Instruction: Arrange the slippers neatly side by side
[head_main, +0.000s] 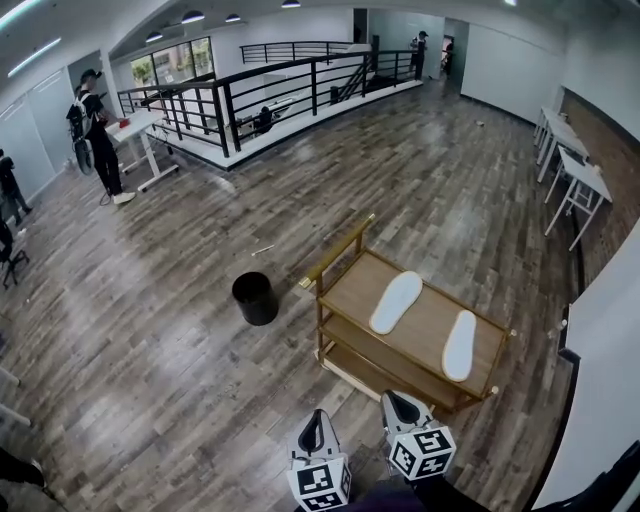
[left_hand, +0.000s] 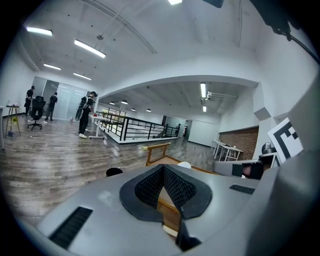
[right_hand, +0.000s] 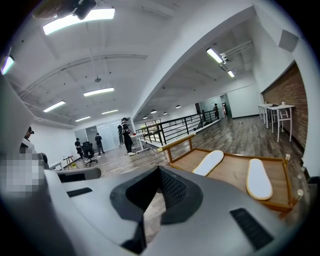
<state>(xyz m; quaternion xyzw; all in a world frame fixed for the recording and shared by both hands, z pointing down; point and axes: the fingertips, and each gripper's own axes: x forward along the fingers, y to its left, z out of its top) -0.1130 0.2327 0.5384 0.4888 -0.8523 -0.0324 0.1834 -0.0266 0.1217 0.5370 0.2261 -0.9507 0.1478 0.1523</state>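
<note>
Two white slippers lie sole-up and apart on the top shelf of a wooden cart (head_main: 428, 322). One slipper (head_main: 397, 301) lies toward the cart's far left, angled; the other slipper (head_main: 460, 345) lies toward the right, nearer me. In the right gripper view they show as the left slipper (right_hand: 209, 162) and the right slipper (right_hand: 258, 178). My left gripper (head_main: 318, 416) and right gripper (head_main: 398, 398) hover side by side short of the cart's near edge. Both are shut and hold nothing. The left gripper (left_hand: 163, 170) and right gripper (right_hand: 159, 172) show their pads meeting at the tips.
A black bin (head_main: 255, 298) stands on the wood floor left of the cart. The cart's handle bar (head_main: 340, 250) sticks up at its far left end. A white wall (head_main: 605, 380) runs close on the right, with white desks (head_main: 575, 175) beyond. A black railing (head_main: 270, 95) and people are far off.
</note>
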